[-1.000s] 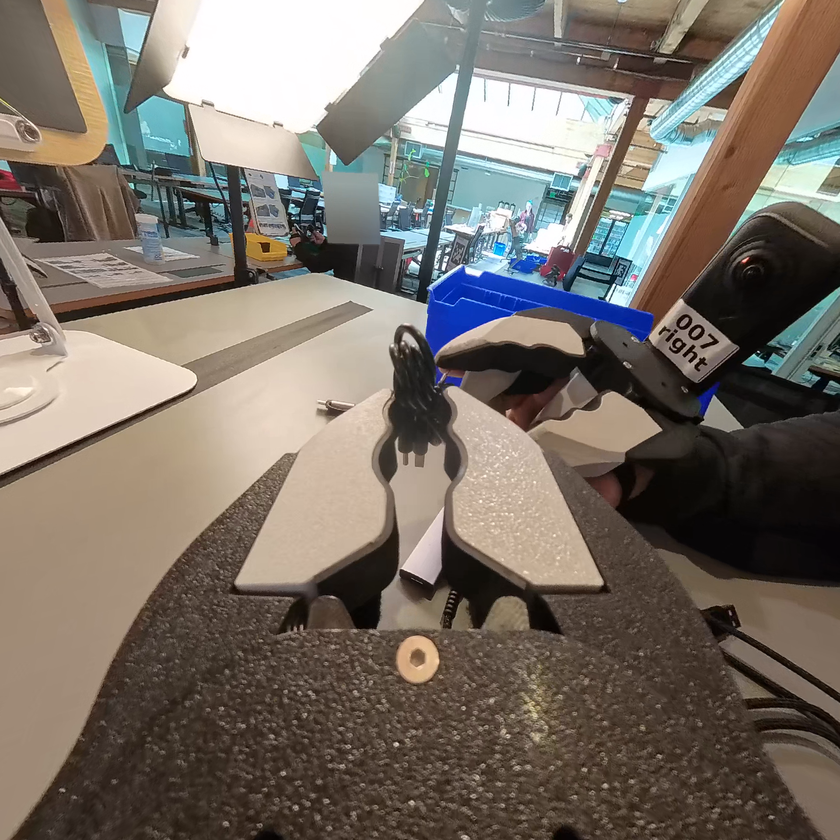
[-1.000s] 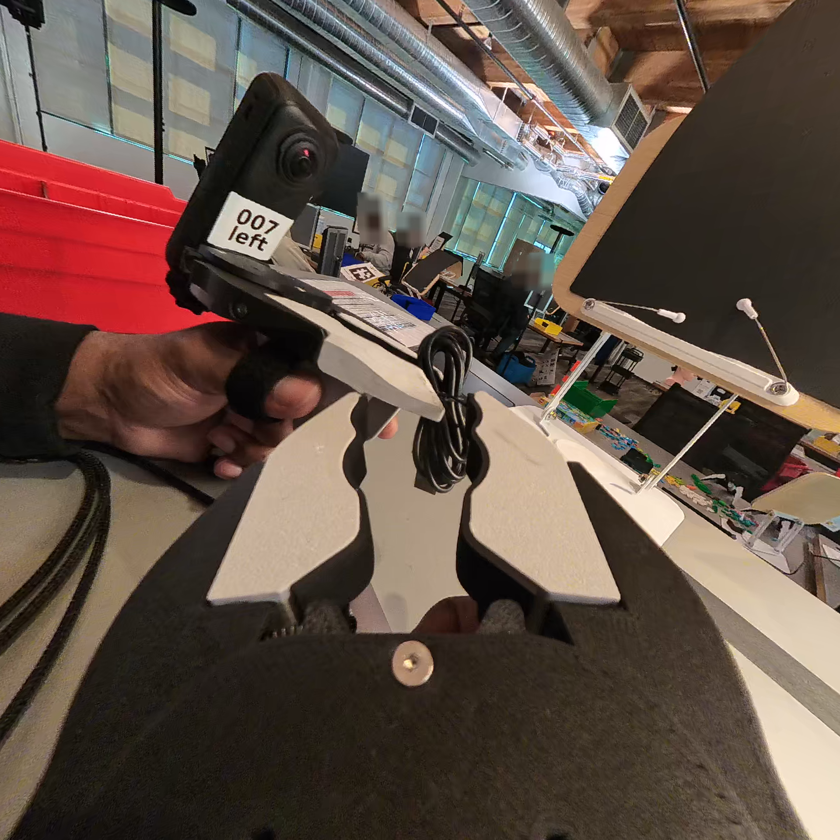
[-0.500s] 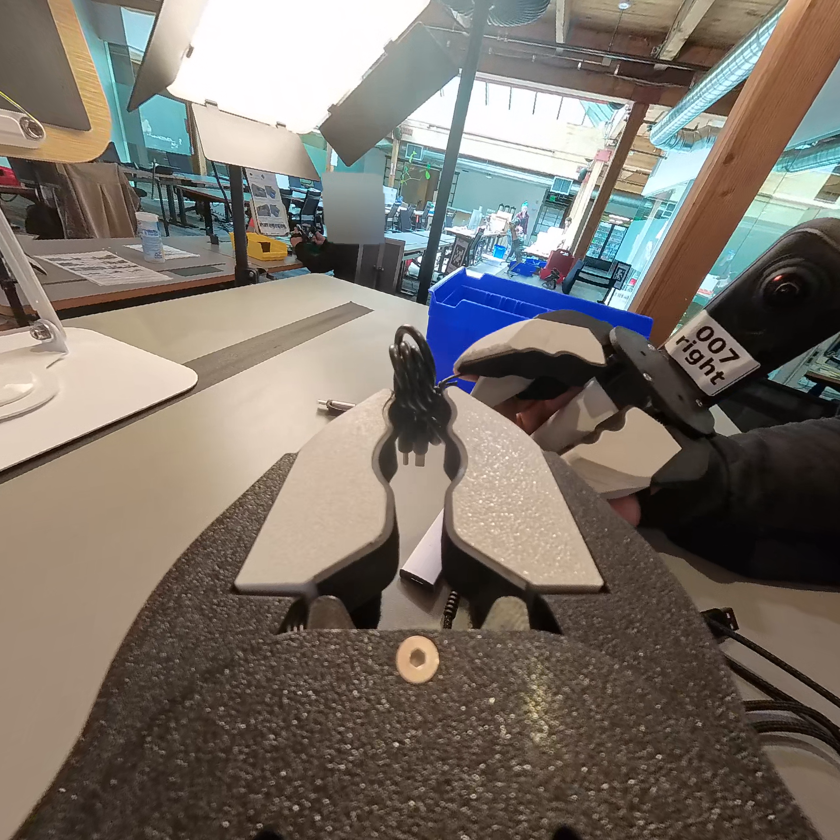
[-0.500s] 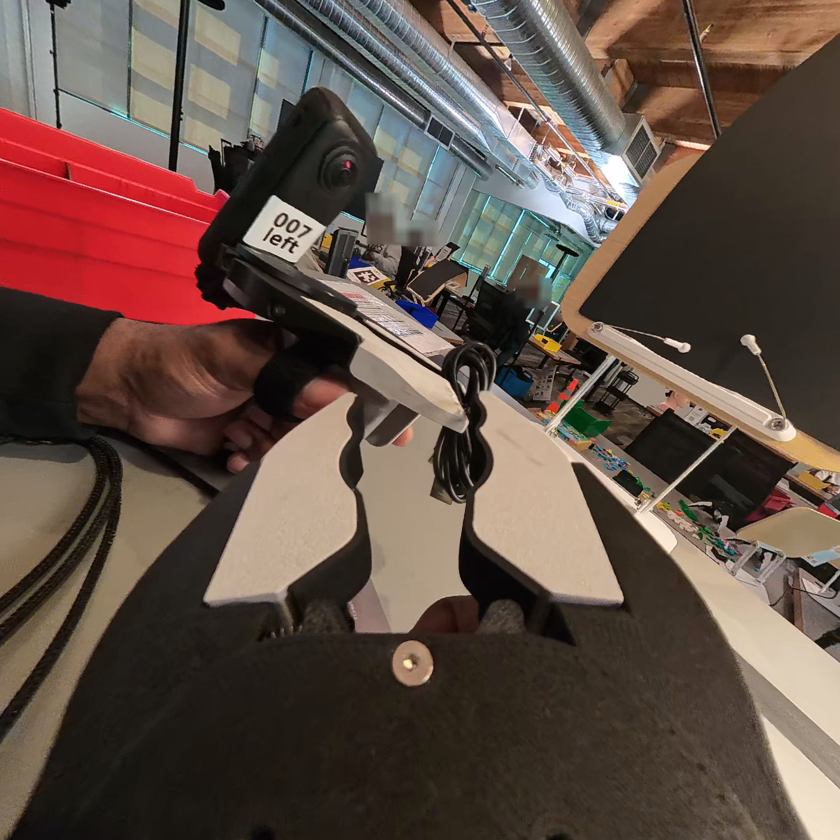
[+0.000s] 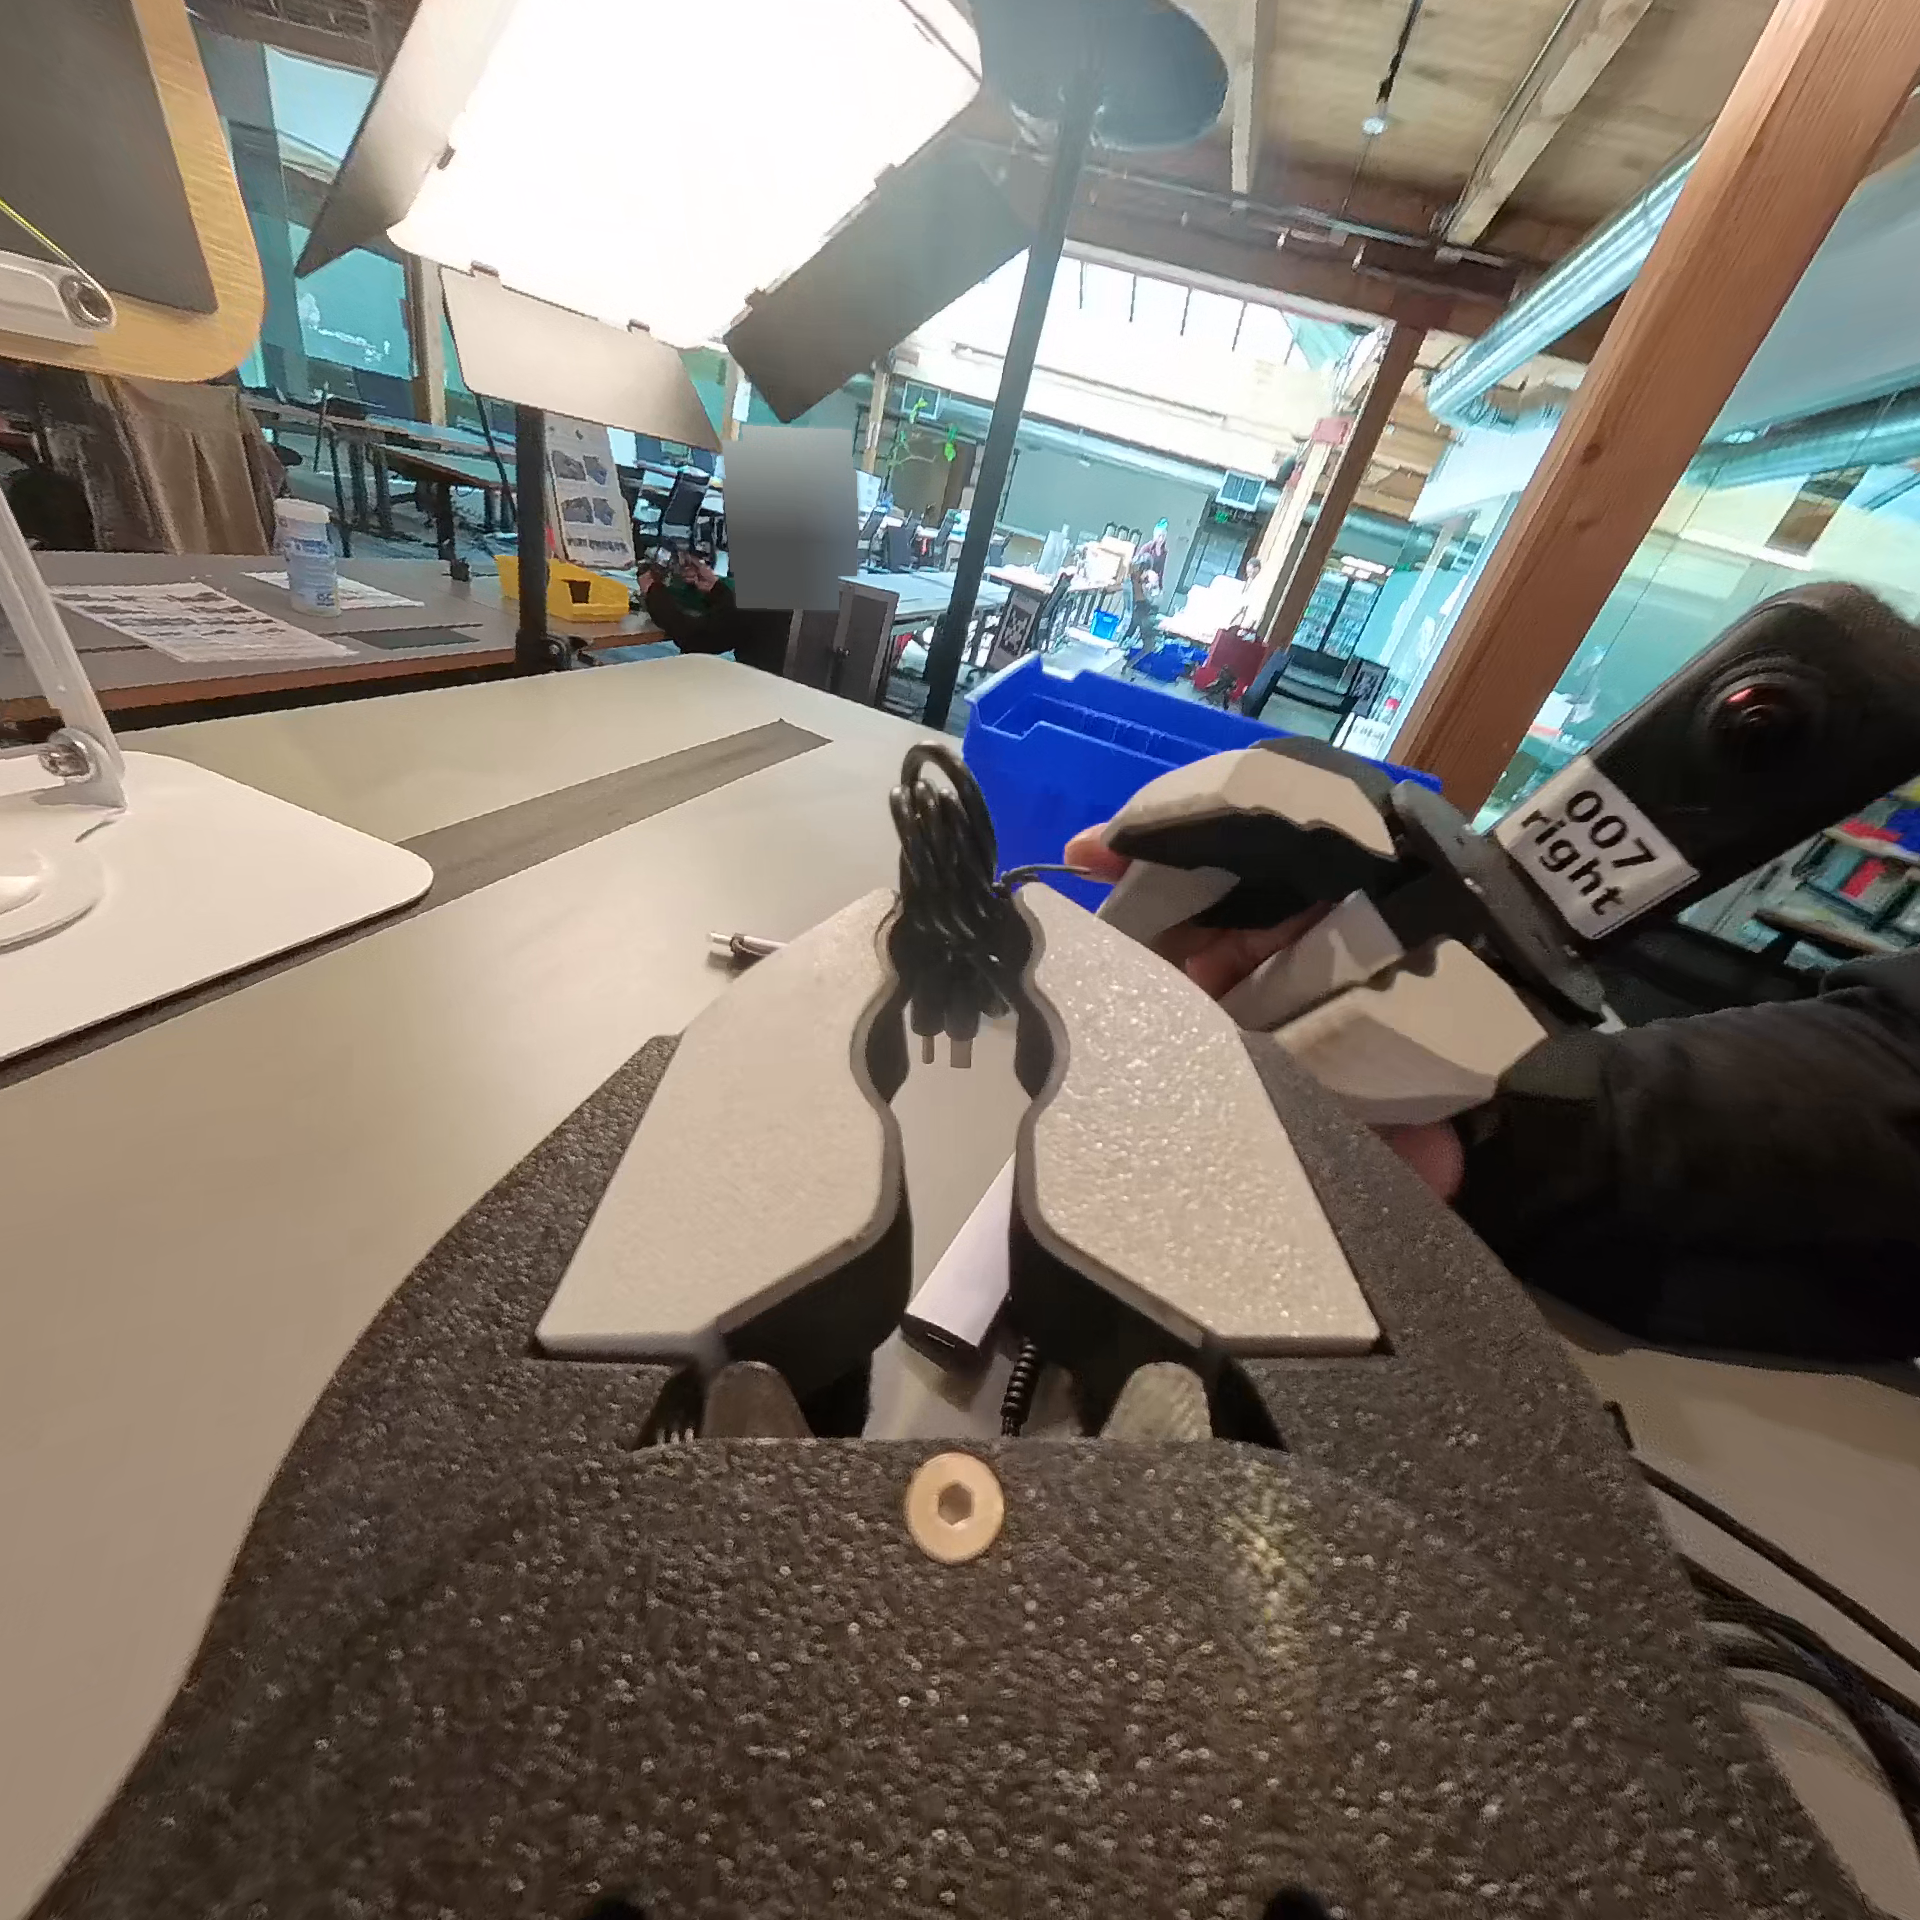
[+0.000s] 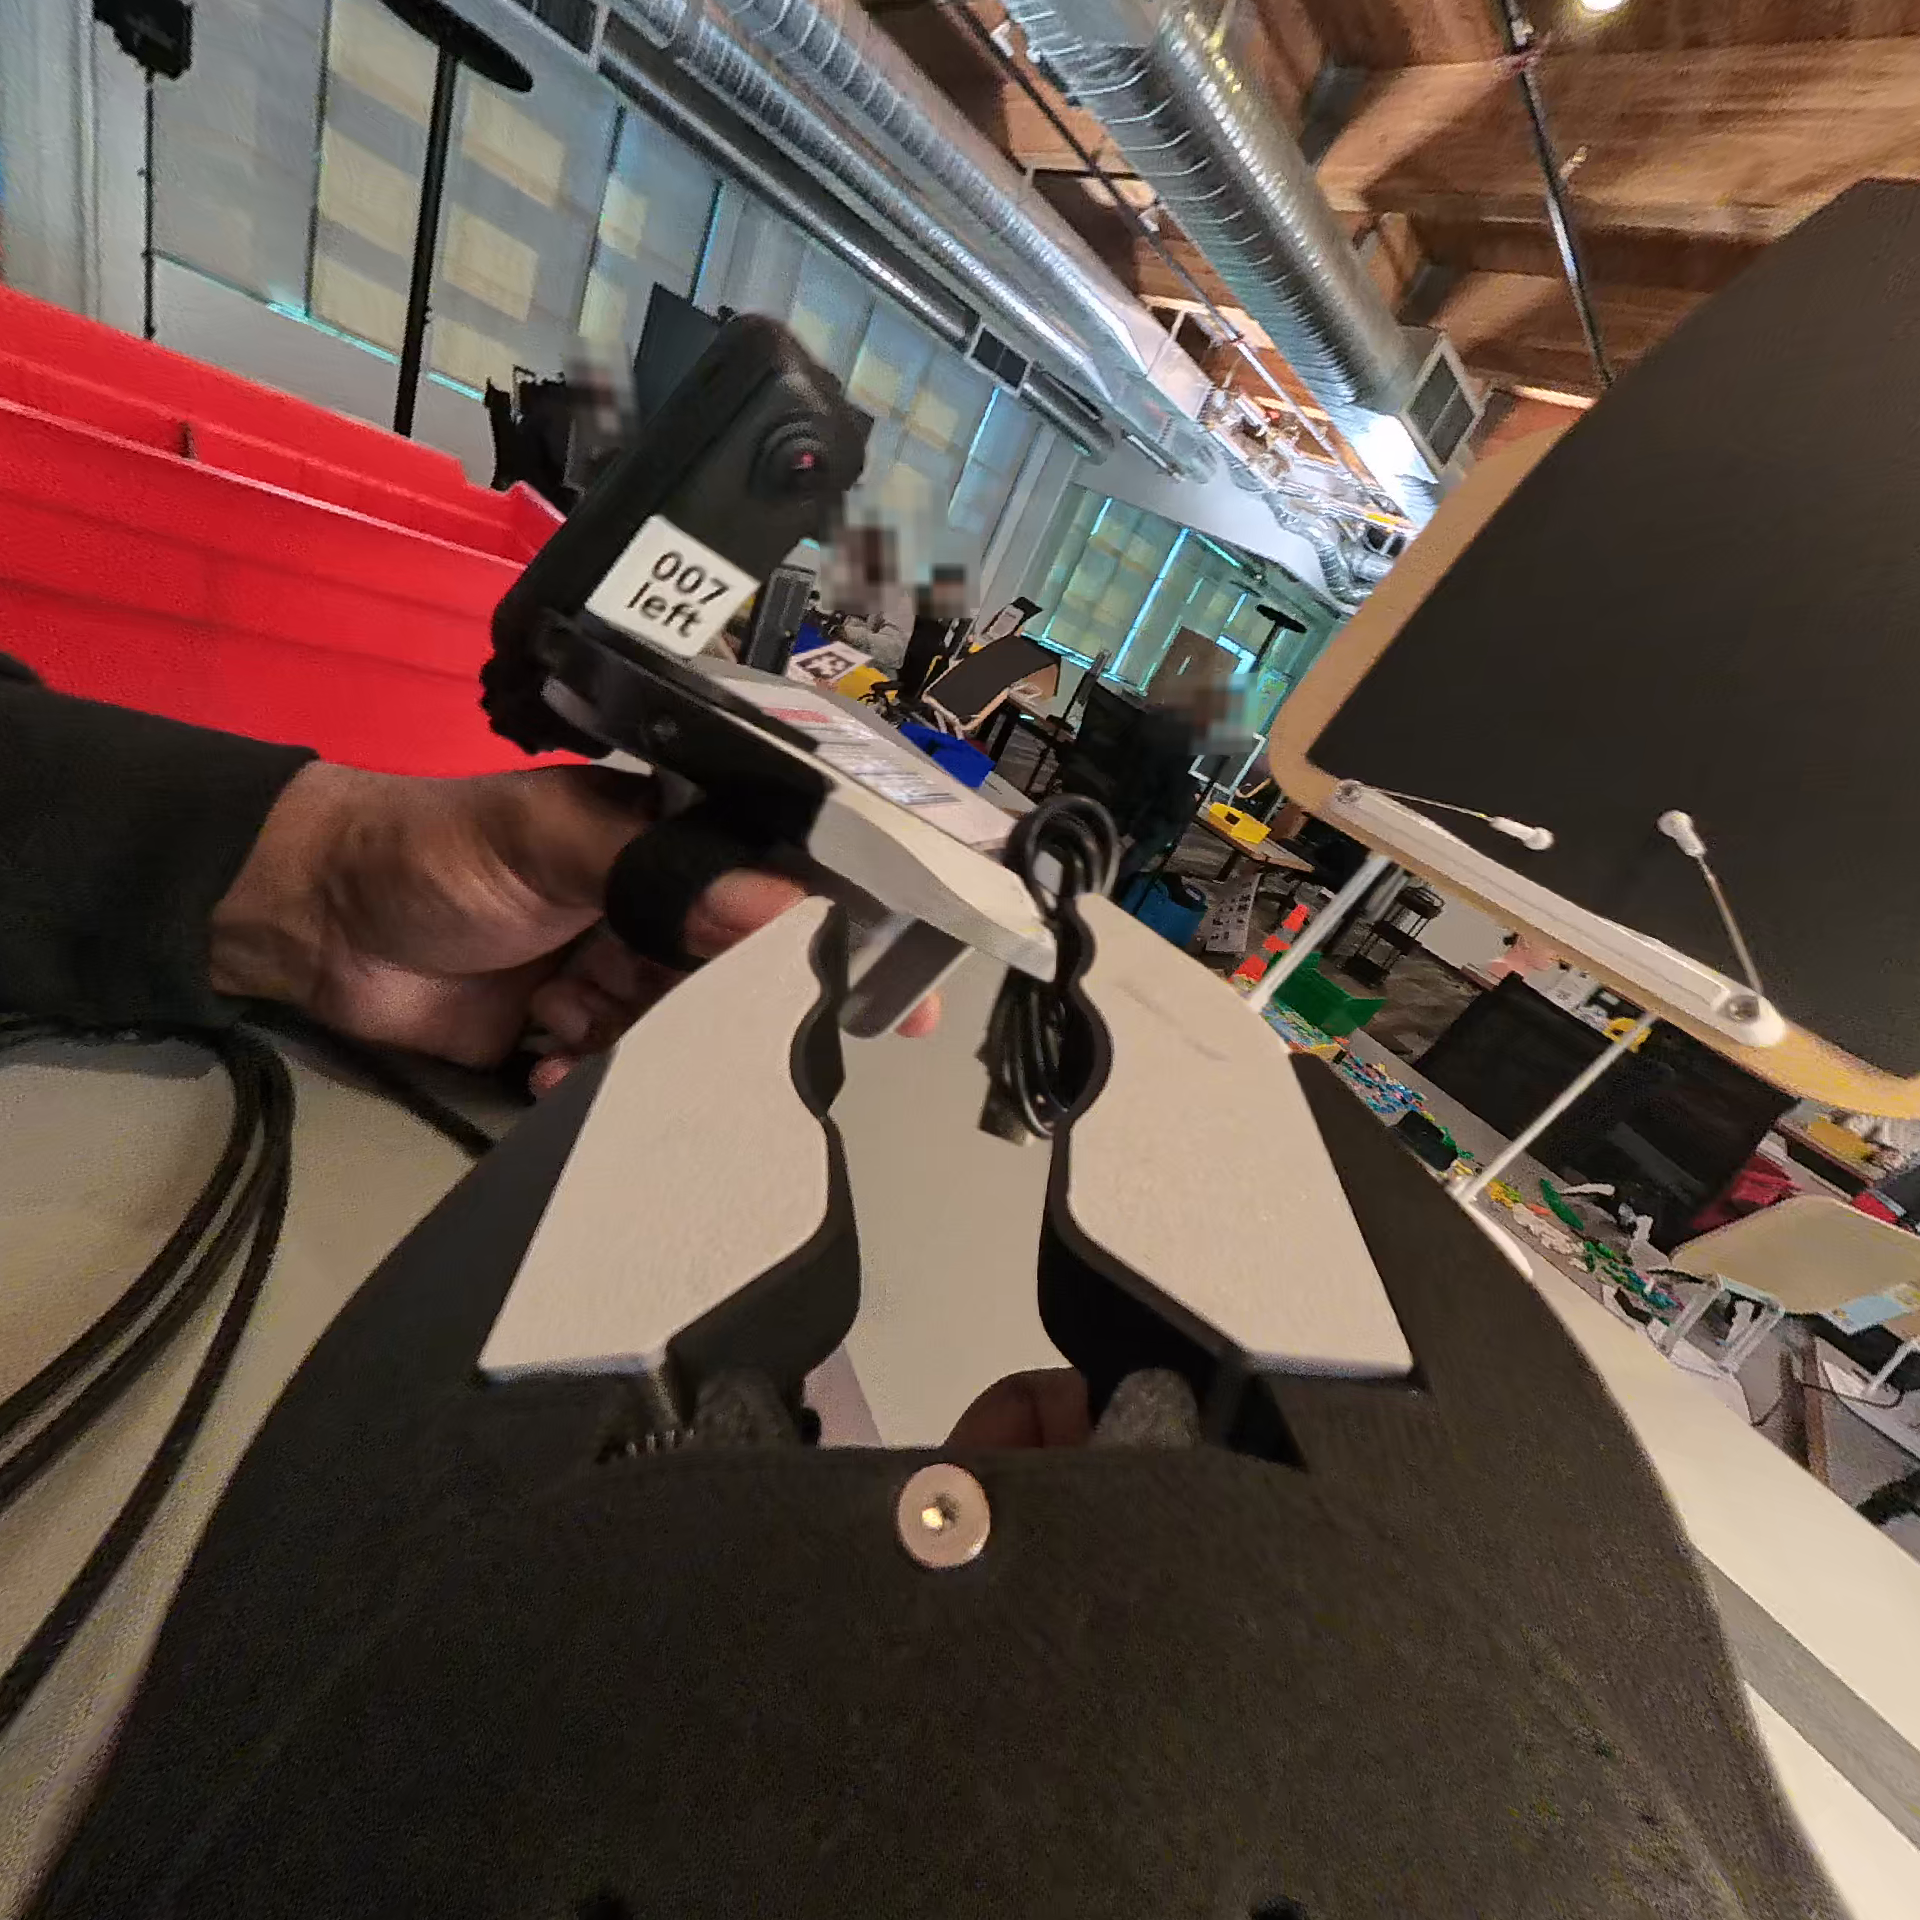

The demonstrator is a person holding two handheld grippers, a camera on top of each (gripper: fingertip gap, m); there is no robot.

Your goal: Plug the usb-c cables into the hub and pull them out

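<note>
A coiled black usb-c cable bundle (image 5: 951, 914) is clamped between the tips of the left gripper (image 5: 961, 935), raised above the grey surface (image 5: 260, 1091). The right gripper (image 6: 951, 997), fingers spread and holding nothing, sits just beside it. A white hub (image 5: 961, 1288) lies on the surface below. Judged step: preparing the cable; next, a plug must be freed and gripped. Each gripper carries a white printed label.

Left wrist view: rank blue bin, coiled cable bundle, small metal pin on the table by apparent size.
1. blue bin, though farther off and partly hidden behind the right claw.
2. coiled cable bundle, pinched in the left claw.
3. small metal pin, clearly smallest.
</note>
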